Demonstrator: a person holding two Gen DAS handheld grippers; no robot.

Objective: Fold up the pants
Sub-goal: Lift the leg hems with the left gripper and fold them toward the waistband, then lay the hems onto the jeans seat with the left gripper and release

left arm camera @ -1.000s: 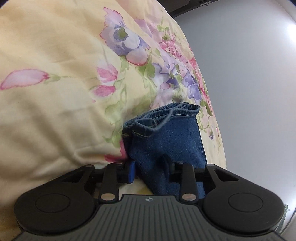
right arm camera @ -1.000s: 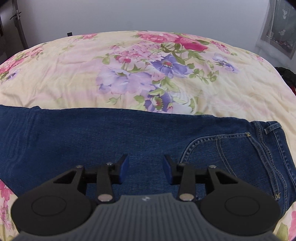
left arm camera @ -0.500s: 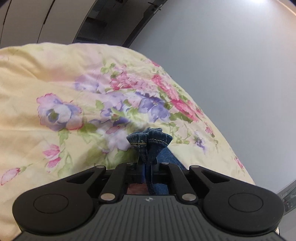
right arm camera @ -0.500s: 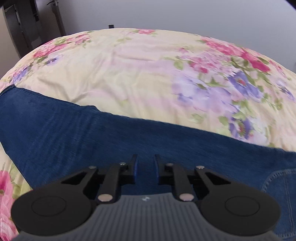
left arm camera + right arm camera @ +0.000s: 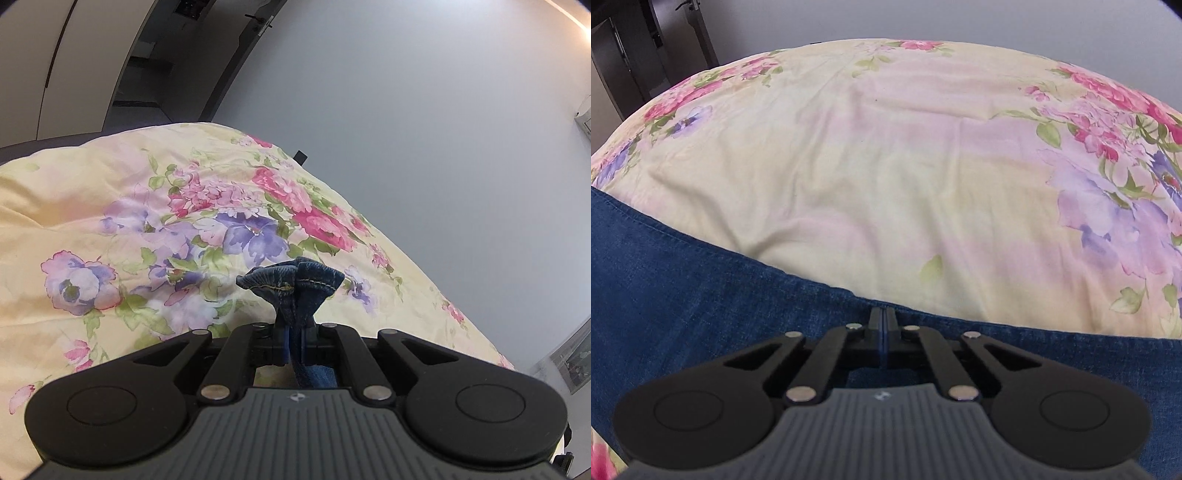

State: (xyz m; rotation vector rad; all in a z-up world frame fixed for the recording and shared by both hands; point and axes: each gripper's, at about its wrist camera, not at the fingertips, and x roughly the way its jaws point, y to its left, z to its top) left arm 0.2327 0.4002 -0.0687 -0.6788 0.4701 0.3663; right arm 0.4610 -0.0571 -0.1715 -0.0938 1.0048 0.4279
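Floral bedspread (image 5: 886,166) covers the bed, grey wall behind; the pants (image 5: 683,295), blue denim, lie stretched across its near side. Left claw (image 5: 293,332) is clamped on the bunched hem (image 5: 291,282) of a leg, which sticks up past the tips, clear of the cover. Right claw (image 5: 882,321) has its jaws pressed together with nothing visible between them, tips at the far edge of the denim mid-leg; they have just been closing. I judge the lengthwise fold is starting. Next move calls for carrying the hem toward the waistband while the right claw pins the crease line.
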